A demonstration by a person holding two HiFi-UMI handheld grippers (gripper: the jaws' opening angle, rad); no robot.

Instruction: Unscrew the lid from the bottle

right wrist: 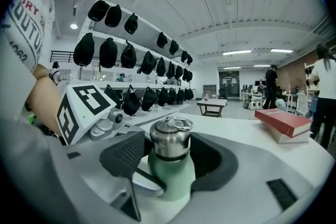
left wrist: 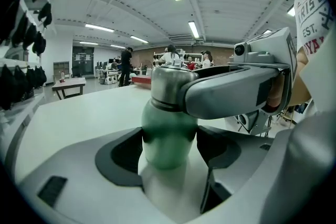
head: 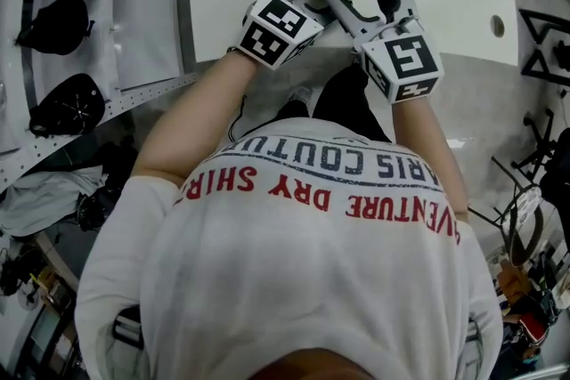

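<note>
Bottle [right wrist: 170, 165] upright on white table [right wrist: 233, 127]; red book [right wrist: 286, 120] nearby; black bags [right wrist: 107, 52] shelved

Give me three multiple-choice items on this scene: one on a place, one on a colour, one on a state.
1. The jaws of the right gripper stand on either side of:
A) the round steel lid
B) a red cup
C) nothing

2. The body of the steel-lidded bottle is:
A) red
B) pale green
C) black

3. The left gripper is:
A) open with nothing between its jaws
B) shut on a cloth
C) shut on the bottle's body

Answers:
1 A: the right gripper view shows the lid between its pads.
2 B: both gripper views show pale green below the steel lid.
3 C: in the left gripper view both pads press the green body.
</note>
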